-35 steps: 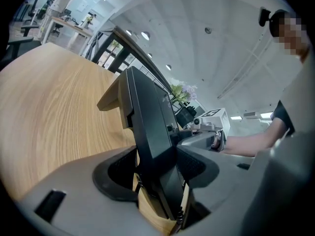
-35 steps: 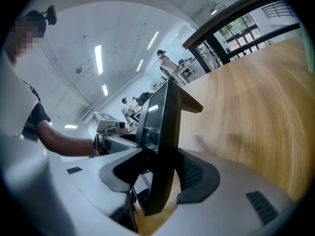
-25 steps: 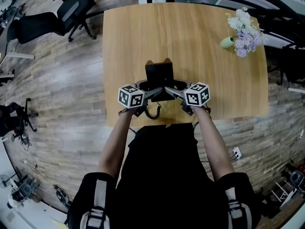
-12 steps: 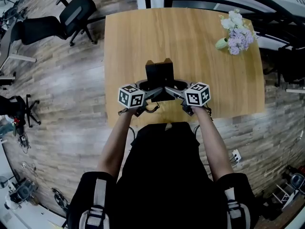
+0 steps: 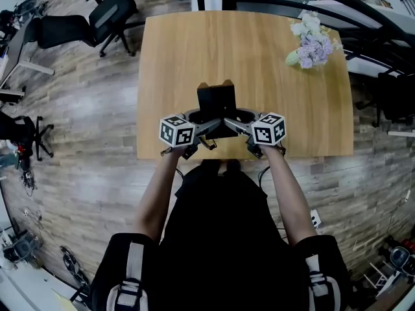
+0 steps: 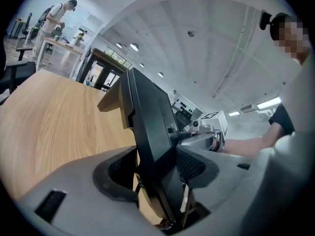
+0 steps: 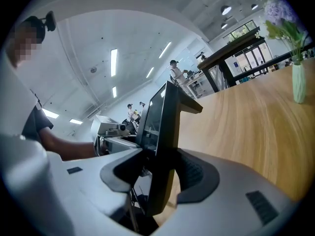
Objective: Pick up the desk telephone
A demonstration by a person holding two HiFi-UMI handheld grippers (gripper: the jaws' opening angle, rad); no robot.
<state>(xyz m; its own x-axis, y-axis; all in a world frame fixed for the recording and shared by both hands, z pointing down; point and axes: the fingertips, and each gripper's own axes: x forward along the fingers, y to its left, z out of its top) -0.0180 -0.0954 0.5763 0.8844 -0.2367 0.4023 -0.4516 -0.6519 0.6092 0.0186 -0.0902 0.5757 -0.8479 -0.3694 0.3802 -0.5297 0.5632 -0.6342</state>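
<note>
The black desk telephone (image 5: pixel 216 102) hangs in the air above the wooden table (image 5: pixel 168 63), near its front edge. My left gripper (image 5: pixel 200 124) is shut on its left side and my right gripper (image 5: pixel 233 124) on its right side. In the left gripper view the telephone (image 6: pixel 150 127) stands edge-on between the grey jaws of the left gripper (image 6: pixel 157 168), and the other gripper's marker cube (image 6: pixel 212 123) shows behind it. The right gripper view has the telephone (image 7: pixel 162 132) clamped the same way in the right gripper (image 7: pixel 160 173). A dark cord (image 5: pixel 209 144) dangles under the telephone.
A vase of white and purple flowers (image 5: pixel 310 41) stands at the table's far right corner and shows again as the vase (image 7: pixel 298 82) in the right gripper view. Black office chairs (image 5: pixel 97 18) stand on the plank floor to the left. People stand far off in the room.
Both grippers have risen together with the telephone held between them. The table and vase look farther below, and the dangling cord has been drawn up from the table's front edge.
</note>
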